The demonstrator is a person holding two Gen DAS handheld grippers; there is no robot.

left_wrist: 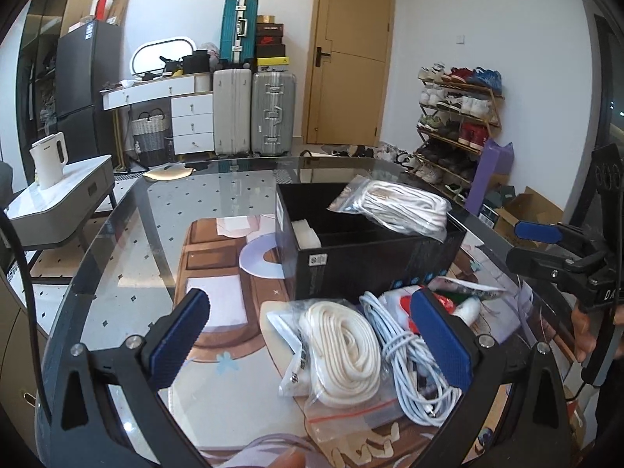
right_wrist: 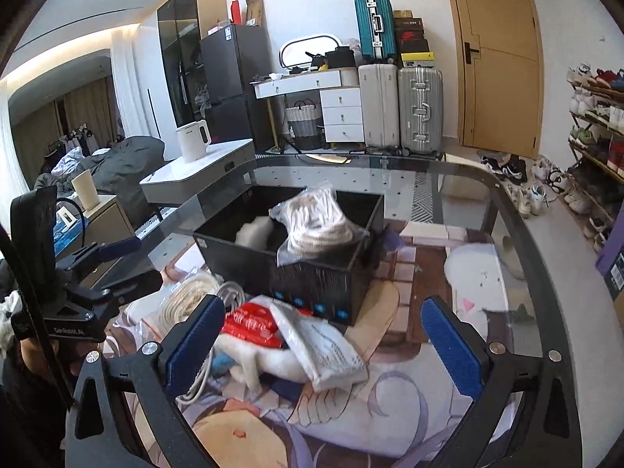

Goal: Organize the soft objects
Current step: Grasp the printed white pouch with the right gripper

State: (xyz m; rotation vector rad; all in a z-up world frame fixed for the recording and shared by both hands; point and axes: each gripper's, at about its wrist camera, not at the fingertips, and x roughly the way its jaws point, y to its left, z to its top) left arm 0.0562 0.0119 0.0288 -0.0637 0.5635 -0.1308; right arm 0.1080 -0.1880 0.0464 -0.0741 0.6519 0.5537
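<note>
Both your claws gape wide, holding nothing.
Your left claw [left_wrist: 312,339] hangs over the bagged rope [left_wrist: 343,351] and cable [left_wrist: 413,366] on the desk [left_wrist: 128,234]; your right claw [right_wrist: 323,339] over the packets [right_wrist: 312,335]. Beyond, another rope bag [left_wrist: 394,204] rests on the box [left_wrist: 366,249].

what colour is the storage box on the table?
Black, with a row of small blue round marks on one side. The box shows best in the right wrist view.
</note>
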